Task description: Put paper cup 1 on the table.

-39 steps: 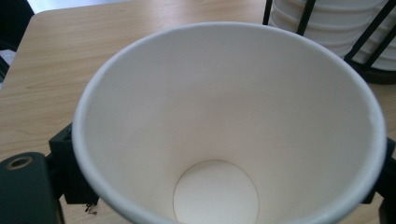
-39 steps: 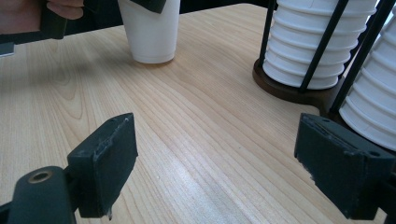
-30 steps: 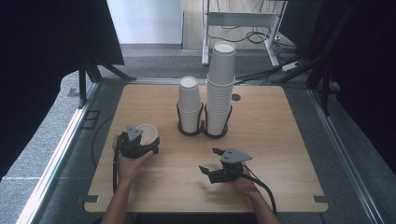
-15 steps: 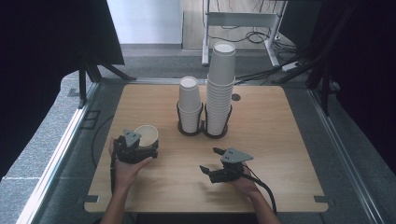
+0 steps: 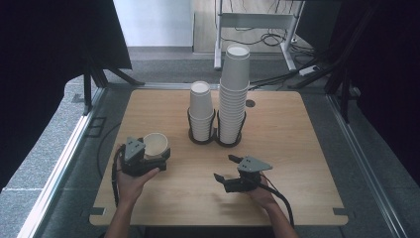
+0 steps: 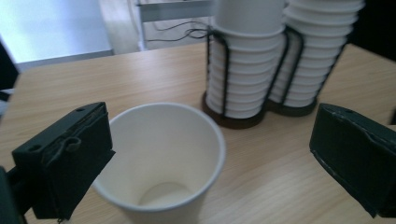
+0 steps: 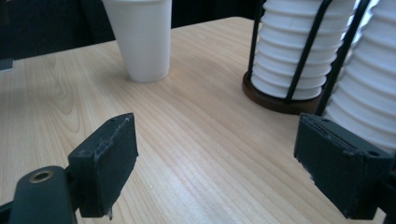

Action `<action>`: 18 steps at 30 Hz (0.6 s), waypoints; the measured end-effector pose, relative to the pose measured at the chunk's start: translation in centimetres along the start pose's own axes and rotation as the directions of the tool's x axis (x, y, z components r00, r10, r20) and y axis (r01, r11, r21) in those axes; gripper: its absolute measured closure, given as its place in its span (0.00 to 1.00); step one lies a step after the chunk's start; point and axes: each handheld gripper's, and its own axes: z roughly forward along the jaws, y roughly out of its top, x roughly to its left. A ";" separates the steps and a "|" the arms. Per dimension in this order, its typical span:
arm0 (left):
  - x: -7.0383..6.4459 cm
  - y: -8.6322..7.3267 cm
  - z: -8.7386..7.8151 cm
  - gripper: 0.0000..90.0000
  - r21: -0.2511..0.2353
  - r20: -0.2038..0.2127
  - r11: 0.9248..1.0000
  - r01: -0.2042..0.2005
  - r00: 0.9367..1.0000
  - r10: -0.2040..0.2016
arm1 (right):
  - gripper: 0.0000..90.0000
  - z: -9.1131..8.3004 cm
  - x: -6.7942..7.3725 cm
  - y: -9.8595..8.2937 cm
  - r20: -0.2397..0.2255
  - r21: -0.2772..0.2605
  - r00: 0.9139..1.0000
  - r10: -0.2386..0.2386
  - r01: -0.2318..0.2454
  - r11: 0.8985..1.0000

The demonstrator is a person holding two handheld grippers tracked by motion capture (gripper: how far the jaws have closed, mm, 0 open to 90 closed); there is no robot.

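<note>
**One cup out on the counter, two stacks left in their holders**

We see a single paper cup [image 5: 155, 144] standing upright on the counter [image 5: 297, 163], at the left centre of the high view, apart from the holders. The left gripper [image 5: 148, 154] sits right at it with its jaws spread wide: in the left gripper view the cup [image 6: 161, 158] stands between them, close to the left-hand jaw, and we cannot tell whether it touches. We judge the cup as set down and let go, or just about to be.

The right gripper [image 5: 233, 177] hovers low at the lower centre of the high view, jaws spread and empty.

Counting: one loose cup, two stacks of cups, two wire holders side by side at the upper centre. The short stack [image 5: 201, 110] stands to the left, the tall stack [image 5: 234, 91] to the right. We cannot count the cups within each stack.

What is left, as we judge it, is pulling further cups off the stacks.
</note>
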 end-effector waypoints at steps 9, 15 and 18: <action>-1.8 0.0 0.6 0.01 0.001 0.109 0.999 -0.041 0.993 0.041 | 0.15 -0.7 -0.6 0.2 0.020 -0.026 1.000 0.015 -0.015 1.000; -2.7 0.0 1.0 0.01 0.001 0.168 0.999 -0.052 0.984 0.051 | 0.15 -1.0 -1.0 0.3 0.034 -0.040 0.999 0.026 -0.025 0.999; -3.1 -0.1 1.3 0.01 0.004 0.189 0.998 -0.059 0.980 0.057 | 0.15 -1.2 -1.1 0.4 0.041 -0.048 0.999 0.031 -0.029 0.998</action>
